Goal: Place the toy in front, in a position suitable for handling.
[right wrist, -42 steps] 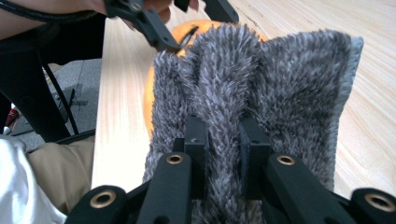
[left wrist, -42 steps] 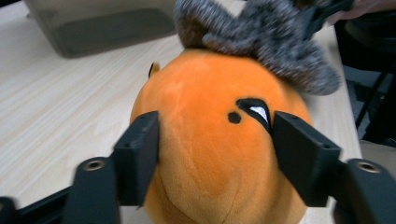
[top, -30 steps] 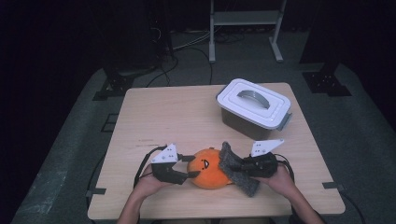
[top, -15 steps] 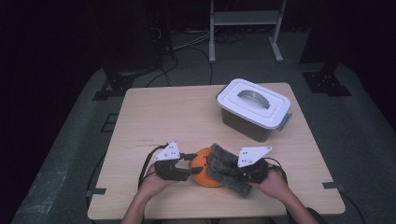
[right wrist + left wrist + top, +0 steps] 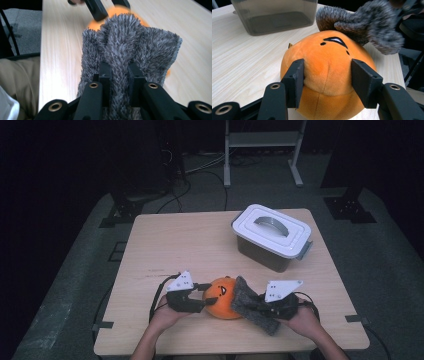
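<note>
One container stands on the table (image 5: 165,240): a grey storage box (image 5: 272,237) with a white lid and a grey handle, sitting toward the far right corner. Its lid is on, and through the smoky wall in the left gripper view (image 5: 274,17) nothing can be made out inside.

Near the front edge, at the middle, lies an orange plush pumpkin (image 5: 223,298) with a black face on it. The left gripper (image 5: 199,296) comes at it from the left; its jaws are spread about as wide as the toy's rounded end and press into the plush on both sides (image 5: 327,72).

The right gripper (image 5: 256,308) has its jaws nearly together, pinching a raised fold of a fuzzy grey cloth (image 5: 125,57). That cloth (image 5: 252,306) lies against the pumpkin's right side, and its far end drapes over the toy's top.

Both hands rest close to the table's front edge, so there is little room behind them. The wide stretch of bare wood between the pumpkin and the box, and all of the left half of the table, lies open. The box sits just inside the right and far edges.
</note>
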